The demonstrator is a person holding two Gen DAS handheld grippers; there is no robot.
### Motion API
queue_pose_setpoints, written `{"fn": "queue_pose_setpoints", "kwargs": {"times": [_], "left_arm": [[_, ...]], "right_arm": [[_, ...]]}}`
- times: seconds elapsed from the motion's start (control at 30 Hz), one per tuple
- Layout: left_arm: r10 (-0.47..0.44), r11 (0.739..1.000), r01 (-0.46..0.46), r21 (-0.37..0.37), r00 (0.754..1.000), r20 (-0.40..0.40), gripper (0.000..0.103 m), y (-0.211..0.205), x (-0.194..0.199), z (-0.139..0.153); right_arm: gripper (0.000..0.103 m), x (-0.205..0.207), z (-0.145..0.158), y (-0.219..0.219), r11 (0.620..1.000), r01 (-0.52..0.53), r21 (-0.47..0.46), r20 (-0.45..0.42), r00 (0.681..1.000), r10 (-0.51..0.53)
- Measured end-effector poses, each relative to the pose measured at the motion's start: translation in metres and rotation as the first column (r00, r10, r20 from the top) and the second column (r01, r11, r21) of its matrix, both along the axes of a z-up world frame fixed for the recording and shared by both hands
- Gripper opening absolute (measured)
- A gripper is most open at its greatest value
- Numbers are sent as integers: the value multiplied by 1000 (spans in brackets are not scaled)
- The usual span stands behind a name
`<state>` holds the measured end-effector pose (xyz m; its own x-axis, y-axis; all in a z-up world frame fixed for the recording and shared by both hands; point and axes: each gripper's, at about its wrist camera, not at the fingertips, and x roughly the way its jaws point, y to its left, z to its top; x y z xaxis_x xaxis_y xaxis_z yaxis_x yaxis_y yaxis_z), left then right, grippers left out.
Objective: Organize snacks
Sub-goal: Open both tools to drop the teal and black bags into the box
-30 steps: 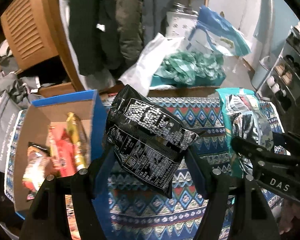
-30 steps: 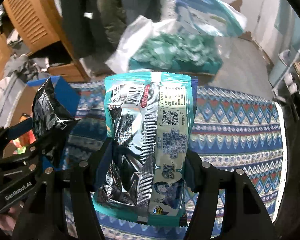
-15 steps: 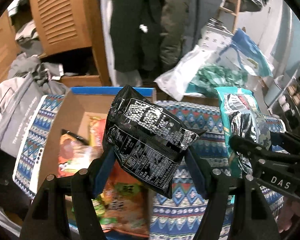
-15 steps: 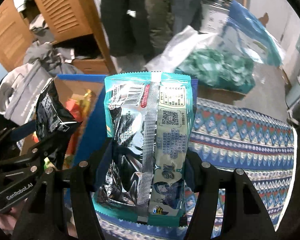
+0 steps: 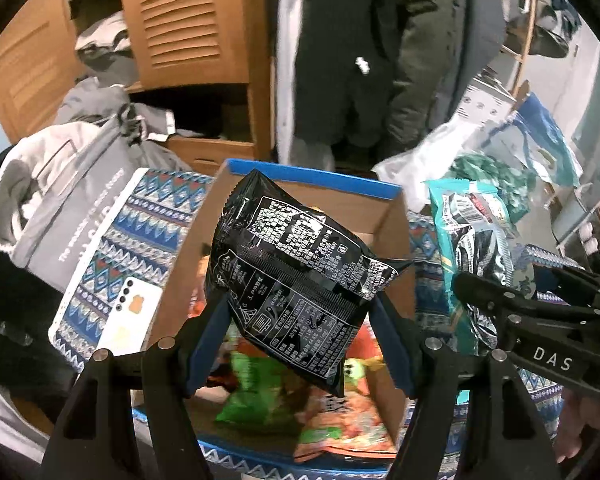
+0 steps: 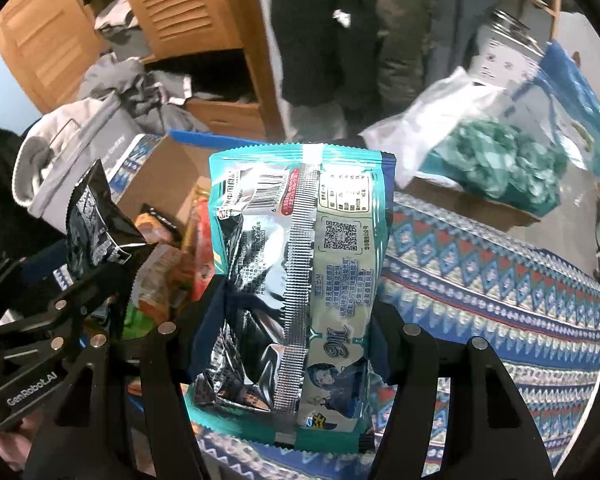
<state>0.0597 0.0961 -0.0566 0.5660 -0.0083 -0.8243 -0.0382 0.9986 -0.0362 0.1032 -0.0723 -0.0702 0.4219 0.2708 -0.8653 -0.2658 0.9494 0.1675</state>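
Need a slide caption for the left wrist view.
Left tool holds a black foil snack bag above an open cardboard box of snacks.

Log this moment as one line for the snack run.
left gripper: shut on black foil snack packet | right gripper: shut on teal snack pouch | open cardboard box: beneath black packet

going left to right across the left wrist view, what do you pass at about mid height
grey bag → white phone on the patterned cloth → black snack packet held in the left gripper over the cardboard box → teal snack packet held in the right gripper
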Motion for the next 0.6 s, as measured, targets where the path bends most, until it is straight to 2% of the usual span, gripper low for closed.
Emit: {"fn": "queue_pose_setpoints", "kwargs": {"times": [0.3,0.6], "left_arm": [[74,997,-74,-11,997,-17,72,38,3,-12],[123,992,-125,-34,990,-65,75,61,9,-30]], "right_arm": [[63,13,-11,48,997,-71,-5,-30,997,71],[64,27,-25,70,996,-91,-5,-56,994,90]]}}
